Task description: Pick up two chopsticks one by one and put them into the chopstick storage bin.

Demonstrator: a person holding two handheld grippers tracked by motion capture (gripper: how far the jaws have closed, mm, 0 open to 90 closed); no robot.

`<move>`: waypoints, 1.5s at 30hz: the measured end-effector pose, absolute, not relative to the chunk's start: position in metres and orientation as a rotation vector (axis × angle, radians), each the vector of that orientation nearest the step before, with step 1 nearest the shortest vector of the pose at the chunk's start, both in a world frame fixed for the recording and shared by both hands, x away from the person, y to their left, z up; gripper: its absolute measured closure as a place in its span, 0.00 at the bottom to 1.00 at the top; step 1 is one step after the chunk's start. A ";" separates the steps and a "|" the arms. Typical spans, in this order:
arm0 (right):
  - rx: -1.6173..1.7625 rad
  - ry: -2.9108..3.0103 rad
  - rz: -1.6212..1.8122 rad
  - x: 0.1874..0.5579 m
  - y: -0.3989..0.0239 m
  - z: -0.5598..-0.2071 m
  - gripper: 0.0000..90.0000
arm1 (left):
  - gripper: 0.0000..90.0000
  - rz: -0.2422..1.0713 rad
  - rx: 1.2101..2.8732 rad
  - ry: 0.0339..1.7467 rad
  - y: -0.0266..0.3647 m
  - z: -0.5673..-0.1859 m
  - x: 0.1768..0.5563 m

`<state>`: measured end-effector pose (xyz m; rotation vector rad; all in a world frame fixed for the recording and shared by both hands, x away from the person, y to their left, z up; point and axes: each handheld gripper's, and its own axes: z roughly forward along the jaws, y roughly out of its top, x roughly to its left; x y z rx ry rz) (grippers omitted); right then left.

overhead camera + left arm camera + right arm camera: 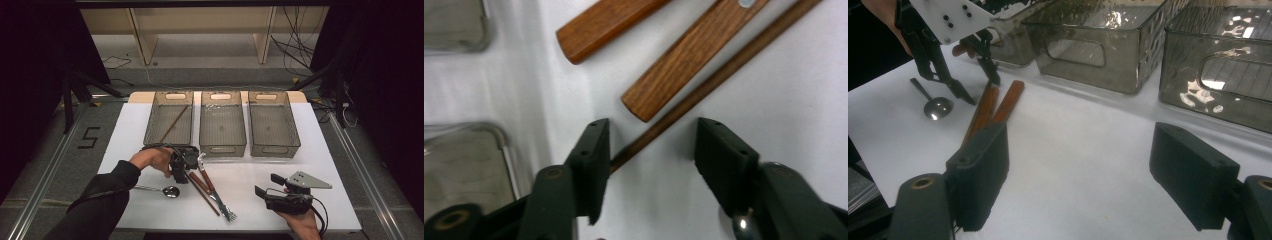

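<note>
**Q:** Three bins stood beyond the grippers in the high view; what lay nearer?

**A:** The left bin (168,119) already held one chopstick. The left gripper (183,165) was lowered over a cluster of utensils: a loose chopstick (202,194), two wooden-handled pieces (206,181) and, just to its side, a spoon (169,190). The right gripper (266,186) hung well apart over bare table (280,160).

**Q:** And in the left gripper view?

**A:** Its jaws stood apart, straddling the near end of the chopstick (704,89), which touched or nearly touched the left-hand jaw. The wooden handles (684,56) lay just beyond the fingertips. The step in hand appeared to be a grasp on the chopstick, probably for sorting into a bin. The next move would call for closing squarely on the thin stick without catching the neighbouring handle.

**Q:** And the right gripper view?

**A:** Its jaws were spread wide with nothing between them. The middle bin (1088,40) and right bin (1218,75) lay ahead.
</note>
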<state>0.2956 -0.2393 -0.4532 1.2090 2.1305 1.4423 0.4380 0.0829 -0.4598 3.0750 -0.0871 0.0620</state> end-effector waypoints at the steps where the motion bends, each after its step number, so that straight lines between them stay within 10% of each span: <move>1: 1.209 2.130 1.443 0.295 -0.239 -0.453 0.27 | 0.57 0.053 3.086 -0.098 0.083 -0.459 0.438; 12: 1.206 2.132 1.442 0.296 -0.239 -0.454 0.27 | 0.78 0.043 3.151 -0.256 0.087 -0.459 0.427; 45: 1.238 2.137 1.450 0.298 -0.240 -0.455 0.27 | 0.94 0.053 3.126 -0.617 0.108 -0.459 0.402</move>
